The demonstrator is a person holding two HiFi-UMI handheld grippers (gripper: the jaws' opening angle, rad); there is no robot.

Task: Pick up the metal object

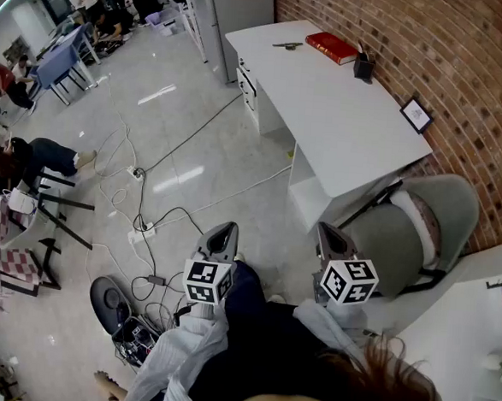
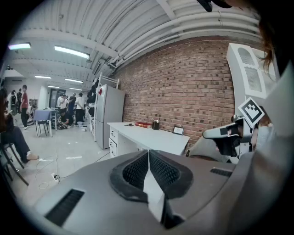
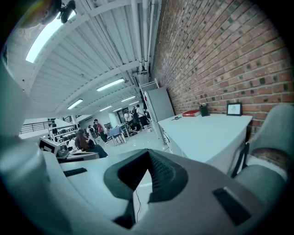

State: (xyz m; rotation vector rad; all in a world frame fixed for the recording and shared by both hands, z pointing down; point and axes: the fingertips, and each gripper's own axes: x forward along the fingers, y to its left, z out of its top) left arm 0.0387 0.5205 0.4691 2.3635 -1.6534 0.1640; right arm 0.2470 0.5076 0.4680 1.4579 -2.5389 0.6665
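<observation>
Metal object (image 1: 288, 44) on white desk (image 1: 343, 116), clear only overhead; left gripper (image 1: 222, 234), right gripper (image 1: 331, 236) both clenched empty.

The right gripper (image 3: 148, 153) has its ribbed black jaws pressed together, with nothing between them. Ahead of it and to its right runs a white desk (image 3: 206, 131), set against the brick wall (image 3: 220, 55) on the gripper's right. Along the wall side of the desk are a small framed picture (image 3: 234, 109), a dark cup (image 3: 204, 110) and, farthest off, a red book (image 3: 191, 113). A grey chair (image 3: 271, 137) sits close at the gripper's lower right. Beyond the desk stands a tall grey cabinet (image 3: 161, 104). Farther off to the left, people (image 3: 97, 128) gather round tables.
</observation>
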